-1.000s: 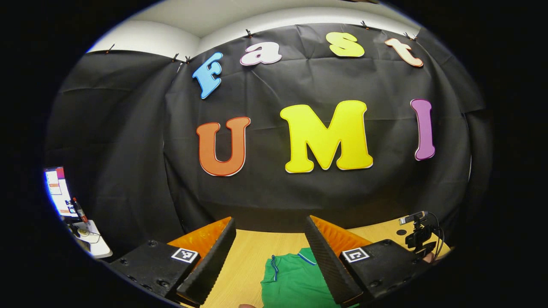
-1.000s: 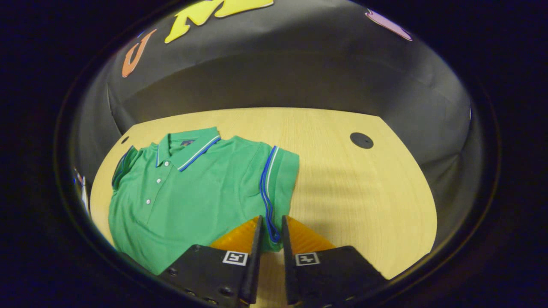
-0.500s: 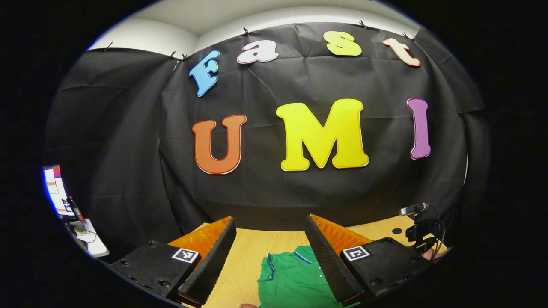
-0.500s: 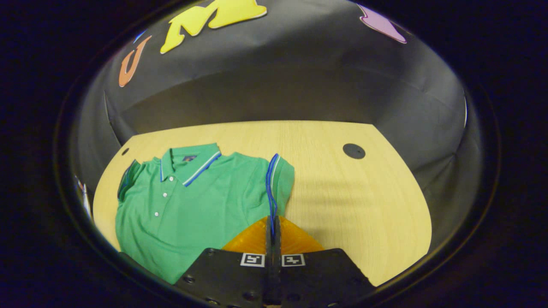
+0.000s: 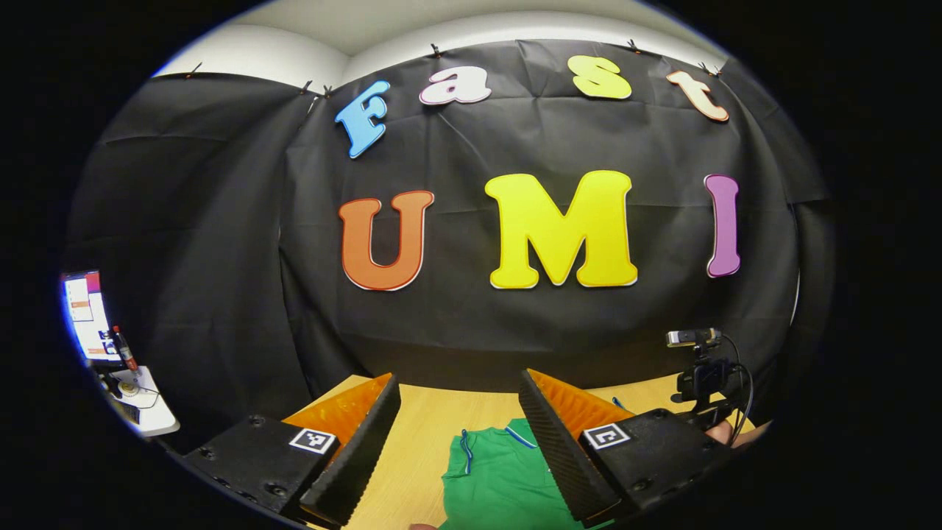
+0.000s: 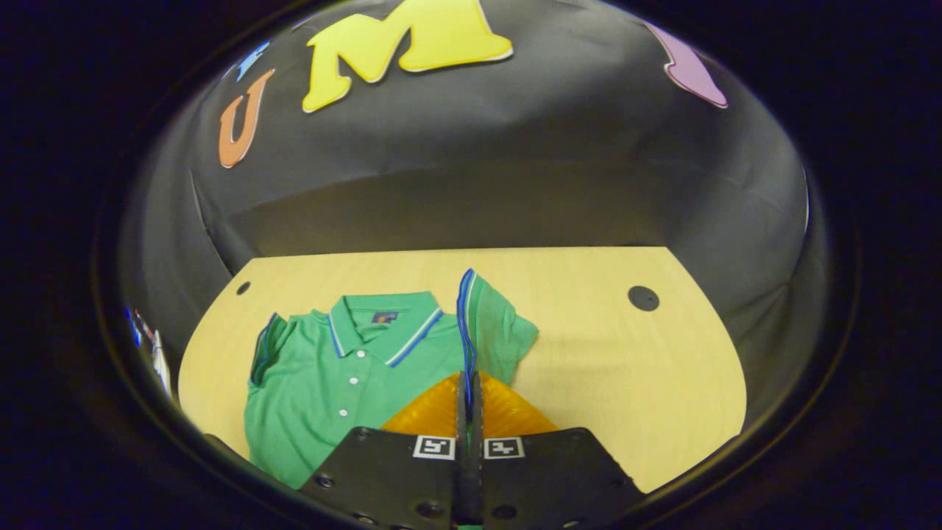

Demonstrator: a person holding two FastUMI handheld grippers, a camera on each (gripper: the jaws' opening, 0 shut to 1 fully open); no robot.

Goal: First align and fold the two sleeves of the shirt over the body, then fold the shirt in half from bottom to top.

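A green polo shirt (image 6: 346, 375) with blue and white trim lies face up on the wooden table (image 6: 633, 368), collar toward the far wall. My right gripper (image 6: 469, 386) is shut on the striped hem of the shirt's right-hand sleeve (image 6: 489, 324), which stands lifted off the table. The other sleeve (image 6: 266, 352) lies folded at the shirt's left edge. In the left gripper view my left gripper (image 5: 456, 412) is open above the table, with the shirt (image 5: 500, 478) seen between its fingers and below them, untouched.
A small camera on a stand (image 5: 699, 368) sits at the table's right end, by a hand. A black round grommet (image 6: 643, 297) marks the table right of the shirt. A side desk with a screen (image 5: 85, 316) stands at far left.
My right gripper closed on the sleeve hem and has raised it, drawing the sleeve up and toward the shirt's body. The left gripper stayed open and shifted only slightly.
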